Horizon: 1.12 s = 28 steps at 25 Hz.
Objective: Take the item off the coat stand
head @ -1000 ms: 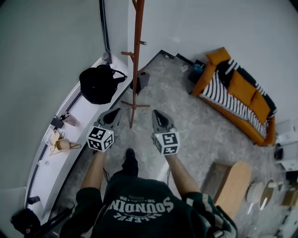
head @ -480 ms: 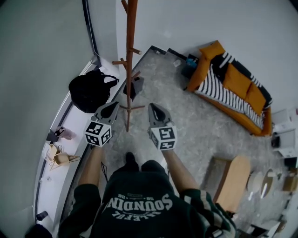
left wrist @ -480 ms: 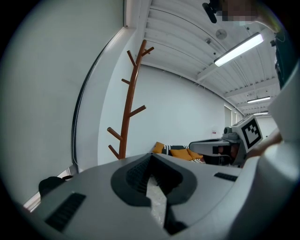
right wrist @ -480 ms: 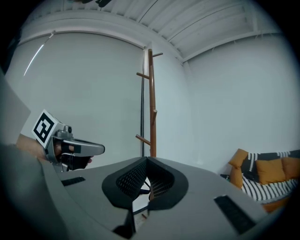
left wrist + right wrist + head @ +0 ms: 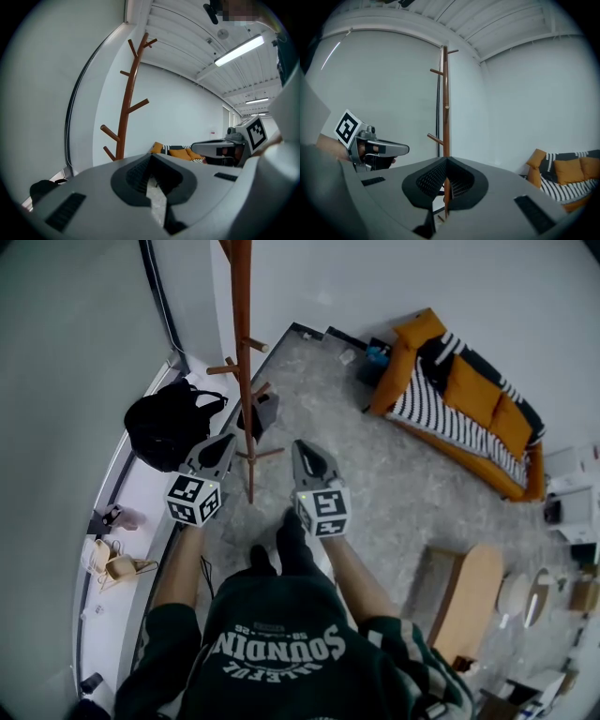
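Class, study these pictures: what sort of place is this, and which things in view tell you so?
Probably a living-room-style indoor space, perhaps staged: a wooden coat stand, an orange sofa with a striped throw, and a black bag on a white ledge.

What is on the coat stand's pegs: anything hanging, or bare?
Bare. Both gripper views show the coat stand with every visible peg empty; the black bag sits off it, on the white ledge.

The slim brown wooden coat stand (image 5: pixel 246 381) stands upright with short angled pegs, and a black bag (image 5: pixel 167 430) slumps on the white ledge (image 5: pixel 131 512) just beside it.
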Each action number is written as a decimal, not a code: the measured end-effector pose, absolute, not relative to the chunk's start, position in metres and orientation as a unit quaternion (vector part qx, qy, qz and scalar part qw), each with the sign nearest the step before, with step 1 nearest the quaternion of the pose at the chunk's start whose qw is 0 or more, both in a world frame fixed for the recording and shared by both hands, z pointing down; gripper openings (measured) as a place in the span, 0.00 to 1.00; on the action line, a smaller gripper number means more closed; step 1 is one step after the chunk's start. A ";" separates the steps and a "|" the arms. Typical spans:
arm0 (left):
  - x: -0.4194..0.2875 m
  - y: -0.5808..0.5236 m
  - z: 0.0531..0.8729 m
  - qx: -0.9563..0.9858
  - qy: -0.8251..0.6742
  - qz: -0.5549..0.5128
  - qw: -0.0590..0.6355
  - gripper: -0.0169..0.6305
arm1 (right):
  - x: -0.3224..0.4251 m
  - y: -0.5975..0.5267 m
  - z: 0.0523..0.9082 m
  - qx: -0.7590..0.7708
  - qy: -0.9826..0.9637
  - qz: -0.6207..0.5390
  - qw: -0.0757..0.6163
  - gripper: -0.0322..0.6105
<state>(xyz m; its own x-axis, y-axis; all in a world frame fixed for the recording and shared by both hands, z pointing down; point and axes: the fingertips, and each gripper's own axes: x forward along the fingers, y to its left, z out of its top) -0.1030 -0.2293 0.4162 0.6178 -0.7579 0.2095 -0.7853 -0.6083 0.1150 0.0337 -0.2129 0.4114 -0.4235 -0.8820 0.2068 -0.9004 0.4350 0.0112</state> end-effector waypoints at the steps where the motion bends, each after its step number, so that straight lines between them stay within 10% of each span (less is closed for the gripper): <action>1: -0.103 -0.232 0.417 0.893 -0.433 0.070 0.099 0.03 | 0.034 -0.215 0.412 0.528 -0.843 0.051 0.091 0.05; 28: -0.096 -0.277 0.475 0.881 -0.452 0.081 0.112 0.03 | 0.023 -0.274 0.459 0.483 -0.870 0.052 0.090 0.05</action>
<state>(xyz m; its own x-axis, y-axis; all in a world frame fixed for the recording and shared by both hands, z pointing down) -0.0964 -0.2771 0.4746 0.5786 -0.7782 0.2441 -0.8145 -0.5669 0.1231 0.0230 -0.2739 0.4590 -0.5175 -0.8306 0.2058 -0.8491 0.5281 -0.0038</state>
